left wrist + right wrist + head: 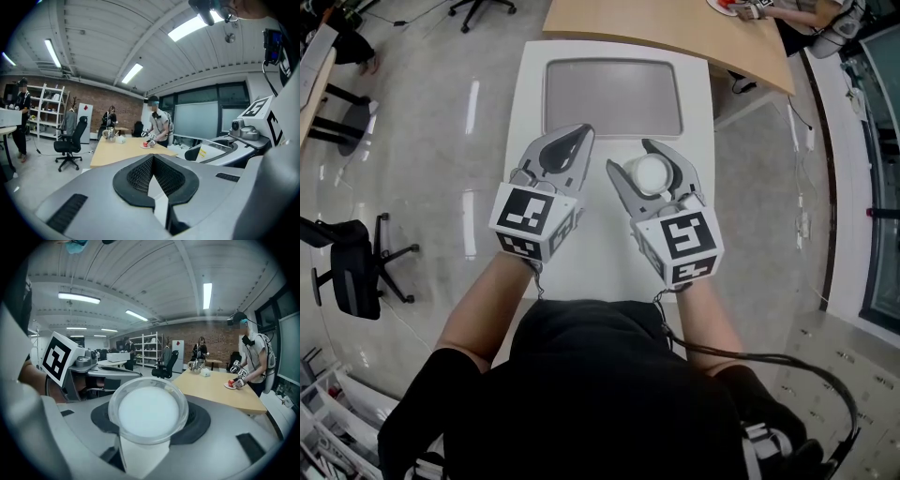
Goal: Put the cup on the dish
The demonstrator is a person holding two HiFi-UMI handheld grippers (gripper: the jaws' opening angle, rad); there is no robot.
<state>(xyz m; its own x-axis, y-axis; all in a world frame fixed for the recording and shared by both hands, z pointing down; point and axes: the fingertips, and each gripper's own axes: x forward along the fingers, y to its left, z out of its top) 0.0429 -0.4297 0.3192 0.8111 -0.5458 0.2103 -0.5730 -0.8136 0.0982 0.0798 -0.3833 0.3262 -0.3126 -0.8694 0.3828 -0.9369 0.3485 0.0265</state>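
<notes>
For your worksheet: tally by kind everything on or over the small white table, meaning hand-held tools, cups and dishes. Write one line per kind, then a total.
Tools: 2 (left tool, shut and empty; right tool, shut on the cup)
Cup: 1
Dish: 1, grey, empty
Total: 4

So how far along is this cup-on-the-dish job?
Done: the cup is gripped between the fingers of the right gripper, as its own view shows plainly. In hand: it is held above the white table, short of the grey dish, which lies bare farther ahead. The left gripper is shut on nothing. Left: carry the cup forward, set it on the dish and let go.
</notes>
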